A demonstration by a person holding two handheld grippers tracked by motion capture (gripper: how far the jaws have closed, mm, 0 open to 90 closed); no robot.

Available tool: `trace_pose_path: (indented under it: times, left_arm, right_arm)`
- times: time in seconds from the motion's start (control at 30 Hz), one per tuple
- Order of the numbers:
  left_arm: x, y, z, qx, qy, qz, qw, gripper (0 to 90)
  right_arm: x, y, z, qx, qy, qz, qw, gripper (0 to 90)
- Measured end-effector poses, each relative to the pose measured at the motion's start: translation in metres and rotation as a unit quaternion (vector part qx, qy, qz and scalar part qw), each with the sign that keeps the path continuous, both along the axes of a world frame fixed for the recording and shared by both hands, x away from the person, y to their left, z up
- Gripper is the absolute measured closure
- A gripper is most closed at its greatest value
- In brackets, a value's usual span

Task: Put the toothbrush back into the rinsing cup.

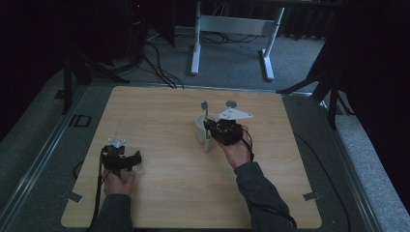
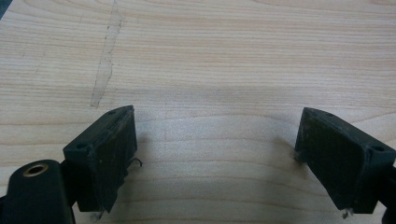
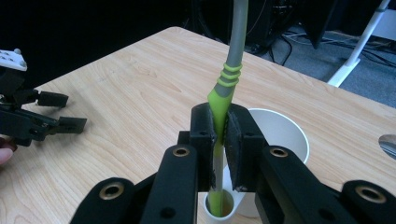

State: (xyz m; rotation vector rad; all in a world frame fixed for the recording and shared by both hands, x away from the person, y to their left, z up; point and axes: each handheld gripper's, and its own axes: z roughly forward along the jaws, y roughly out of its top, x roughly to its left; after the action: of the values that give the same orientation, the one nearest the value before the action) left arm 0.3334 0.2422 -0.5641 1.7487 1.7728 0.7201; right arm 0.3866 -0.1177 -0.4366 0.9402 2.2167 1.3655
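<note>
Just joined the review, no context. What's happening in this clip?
A person at a wooden table works a handheld gripper in each hand. The right gripper is clamped on a green-and-grey toothbrush, held upright beside a white cup; its lower end sits in a small white tube in front of the cup. The left gripper rests open over bare wood at the table's left, holding nothing. A small round metal object lies behind the cup.
</note>
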Motion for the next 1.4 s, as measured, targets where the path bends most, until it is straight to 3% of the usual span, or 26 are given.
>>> trace_pose_path:
  times: [0.7,0.73,0.83,0.87,0.9,1.03,1.4]
  left_arm:
    - [0.0,0.0,0.0,0.0,0.0,0.0,1.0,13.3]
    - [0.0,0.0,0.0,0.0,0.0,0.0,1.0,13.3]
    - [0.0,0.0,0.0,0.0,0.0,0.0,1.0,13.3]
    - [0.0,0.0,0.0,0.0,0.0,0.0,1.0,13.3]
    - [0.0,0.0,0.0,0.0,0.0,0.0,1.0,13.3]
    - [0.0,0.0,0.0,0.0,-0.001,0.0,1.0,13.3]
    - [0.0,0.0,0.0,0.0,-0.001,0.0,1.0,13.3]
  right_arm:
    - [-0.002,-0.003,-0.008,-0.011,0.012,0.001,0.9999,80.9]
    - [-0.001,-0.003,-0.009,-0.012,0.014,0.002,0.9998,80.1]
    - [0.001,-0.002,-0.012,-0.019,0.029,0.012,0.9993,62.2]
    - [0.001,-0.002,-0.012,-0.019,0.029,0.012,0.9993,62.2]
    - [0.002,-0.002,-0.016,-0.02,0.036,0.017,0.999,55.0]
    - [0.001,-0.003,-0.019,-0.021,0.036,0.021,0.9989,50.4]
    - [0.0,-0.009,-0.018,-0.018,0.034,0.012,0.9992,48.1]
